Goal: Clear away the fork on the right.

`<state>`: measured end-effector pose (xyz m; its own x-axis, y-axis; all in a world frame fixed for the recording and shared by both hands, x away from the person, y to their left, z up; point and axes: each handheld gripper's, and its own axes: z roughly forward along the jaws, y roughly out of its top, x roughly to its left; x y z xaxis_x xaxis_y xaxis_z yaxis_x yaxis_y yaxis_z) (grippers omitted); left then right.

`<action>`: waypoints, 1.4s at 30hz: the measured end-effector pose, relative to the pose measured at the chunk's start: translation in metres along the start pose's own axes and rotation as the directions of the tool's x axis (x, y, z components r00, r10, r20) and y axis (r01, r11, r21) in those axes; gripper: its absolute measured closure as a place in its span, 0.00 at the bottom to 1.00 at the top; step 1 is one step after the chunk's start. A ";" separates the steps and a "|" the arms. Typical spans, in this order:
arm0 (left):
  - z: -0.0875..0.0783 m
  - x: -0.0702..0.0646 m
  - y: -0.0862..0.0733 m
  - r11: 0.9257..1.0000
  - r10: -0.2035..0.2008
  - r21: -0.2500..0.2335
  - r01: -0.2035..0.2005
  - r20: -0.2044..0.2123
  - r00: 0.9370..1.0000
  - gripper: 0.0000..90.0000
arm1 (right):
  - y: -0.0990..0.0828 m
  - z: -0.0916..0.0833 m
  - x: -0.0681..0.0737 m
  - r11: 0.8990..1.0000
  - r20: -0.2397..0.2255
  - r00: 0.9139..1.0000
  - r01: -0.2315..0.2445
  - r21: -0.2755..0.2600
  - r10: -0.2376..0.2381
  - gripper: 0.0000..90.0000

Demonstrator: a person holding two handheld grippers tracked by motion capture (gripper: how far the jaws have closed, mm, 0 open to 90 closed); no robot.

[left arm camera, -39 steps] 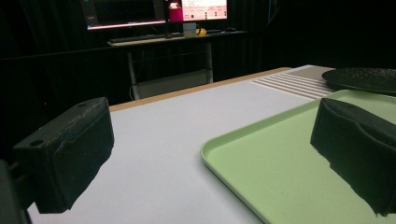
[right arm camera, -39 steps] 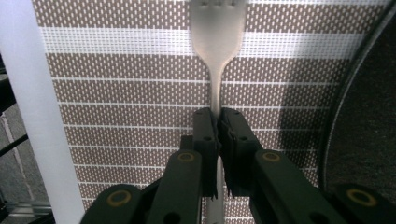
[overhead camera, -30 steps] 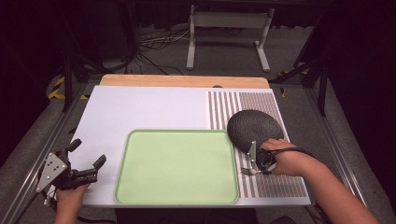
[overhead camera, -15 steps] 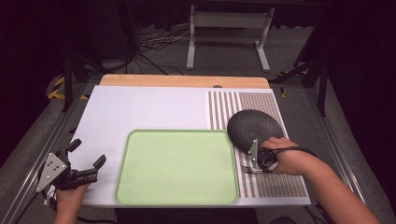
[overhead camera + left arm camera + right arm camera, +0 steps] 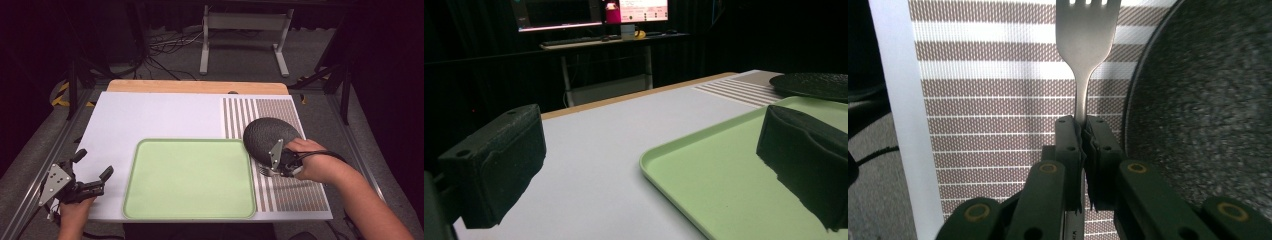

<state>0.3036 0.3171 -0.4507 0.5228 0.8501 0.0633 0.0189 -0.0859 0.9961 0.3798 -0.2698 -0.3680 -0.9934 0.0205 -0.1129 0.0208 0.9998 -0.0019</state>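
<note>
- We see that the right gripper (image 5: 278, 169) has its jaws pressed together on the neck of the fork (image 5: 1087, 45), just below the prongs; in the right gripper view the prongs point away from us over the striped placemat (image 5: 280, 112).
- Compared with one second ago, almost nothing has changed: this gripper and the fork stay at the same place, beside the near edge of the dark plate (image 5: 270, 135), toward the right edge of the desk. The hand (image 5: 315, 160) has perhaps turned a little, but we cannot be sure.
- We judge that the grasp is now made and the lifting is not yet begun; whether the fork is already off the placemat we cannot tell.
- The left gripper (image 5: 92, 175) waits with its jaws wide apart and empty, at the near left corner of the desk, next to the green tray (image 5: 190, 215). It has not moved either.
- The tray is bare, so we suppose that it may be the place for the fork.
</note>
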 end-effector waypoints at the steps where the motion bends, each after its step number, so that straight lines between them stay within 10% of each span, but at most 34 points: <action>1: 0.000 0.000 0.000 1.000 0.001 0.002 -0.001 0.001 1.000 0.00 | 0.000 -0.002 0.000 1.000 0.004 1.000 -0.002 -0.006 0.002 0.94; 17: 0.000 0.000 0.000 1.000 -0.001 -0.001 0.001 0.001 1.000 0.00 | 0.016 -0.027 -0.001 0.995 0.045 0.999 -0.015 -0.095 0.020 0.95; 25: 0.000 0.000 0.000 1.000 -0.003 -0.001 0.003 0.003 1.000 0.00 | 0.037 -0.044 -0.004 0.977 0.061 0.995 -0.065 -0.201 0.079 0.94; 42: 0.000 0.001 0.000 1.000 -0.002 -0.001 0.002 0.004 1.000 0.00 | 0.078 -0.059 -0.005 0.882 0.001 0.923 -0.368 -0.295 0.385 0.95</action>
<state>0.3039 0.3176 -0.4505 0.5260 0.8483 0.0611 0.0189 -0.0835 0.9963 0.3793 -0.1913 -0.3092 -0.9086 0.4040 -0.1058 0.3504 0.8753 0.3331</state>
